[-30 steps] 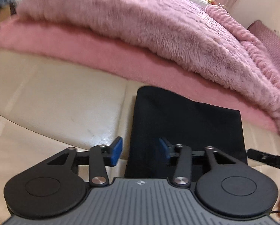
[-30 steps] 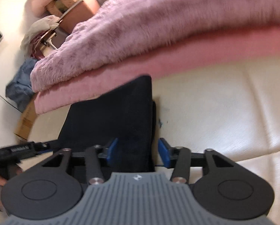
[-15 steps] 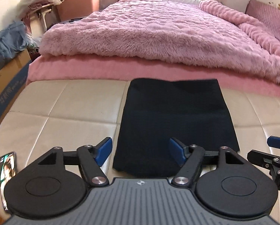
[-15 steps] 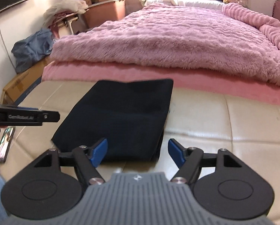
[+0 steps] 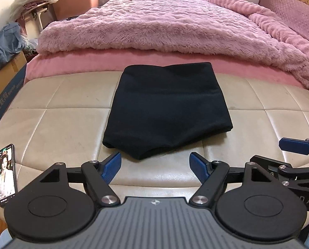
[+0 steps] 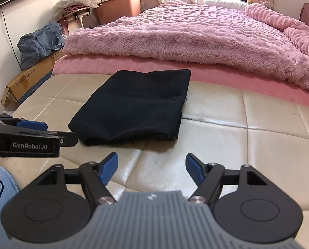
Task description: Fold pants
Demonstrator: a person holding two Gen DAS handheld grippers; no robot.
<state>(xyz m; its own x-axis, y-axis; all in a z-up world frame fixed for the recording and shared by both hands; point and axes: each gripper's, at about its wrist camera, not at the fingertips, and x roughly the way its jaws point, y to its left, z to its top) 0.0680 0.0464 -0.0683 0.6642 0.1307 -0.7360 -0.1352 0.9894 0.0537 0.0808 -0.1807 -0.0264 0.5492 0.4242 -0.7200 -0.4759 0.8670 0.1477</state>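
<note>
Nearest in both wrist views, the fingers of each gripper are seen spread wide with nothing between them. The left gripper and the right gripper have both just been opening, and only bare cream counter shows in the gaps. Each is held off the near edge of the counter, clear of the cloth, pointing down and forward.

Just beyond the fingers, the pants are laid flat on the counter as a compact dark rectangle; no loose legs are seen trailing. The bulky layered end is turned toward the near edge, and the long axis runs from there toward the far edge, where the far end stops just short of the pink mattress. From the left gripper the pants lie straight ahead; from the right gripper they lie ahead and to the left. The left gripper is judged nearer to the bundle's centreline, while the right is offset toward its right-hand edge.

The folding is judged done or nearly done; a further fold would be taken from the near end.

A phone is noted at the near left corner. Farthest, a fluffy blanket covers the bed.
</note>
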